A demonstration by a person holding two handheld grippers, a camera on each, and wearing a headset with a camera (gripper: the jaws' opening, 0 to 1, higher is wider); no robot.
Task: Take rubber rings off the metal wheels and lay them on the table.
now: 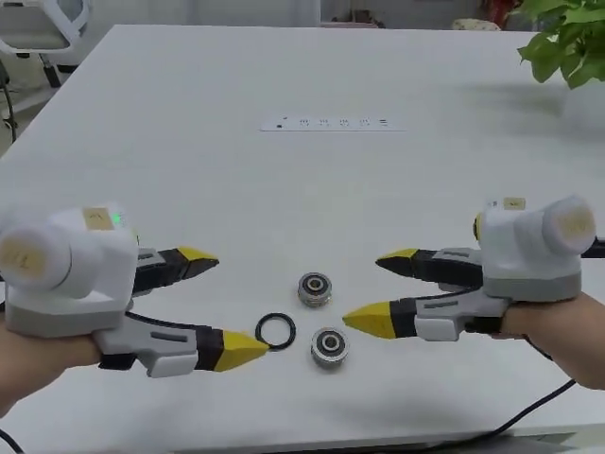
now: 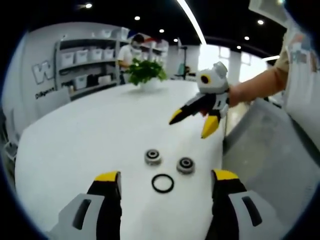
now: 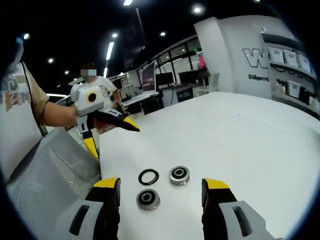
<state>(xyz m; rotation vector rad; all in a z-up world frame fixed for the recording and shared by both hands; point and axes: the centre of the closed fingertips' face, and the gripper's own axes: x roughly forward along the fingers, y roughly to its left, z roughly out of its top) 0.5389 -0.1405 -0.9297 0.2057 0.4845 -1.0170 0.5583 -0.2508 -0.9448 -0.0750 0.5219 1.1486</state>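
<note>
Left tongs [image 1: 238,305] and right tongs [image 1: 362,291] hover spread wide over the white table [image 1: 284,189].
Both hold nothing. Between them a black rubber ring [image 1: 275,330] lies flat on the table (off any wheel), just beside the nearer metal wheel [image 1: 329,346]; the farther metal wheel [image 1: 315,288] sits close behind them.

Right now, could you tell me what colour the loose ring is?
The ring is black; head view.

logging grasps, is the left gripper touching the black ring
Apart. The left gripper view shows the rubber ring lying between the left gripper's open jaws, bare table on both sides.
</note>
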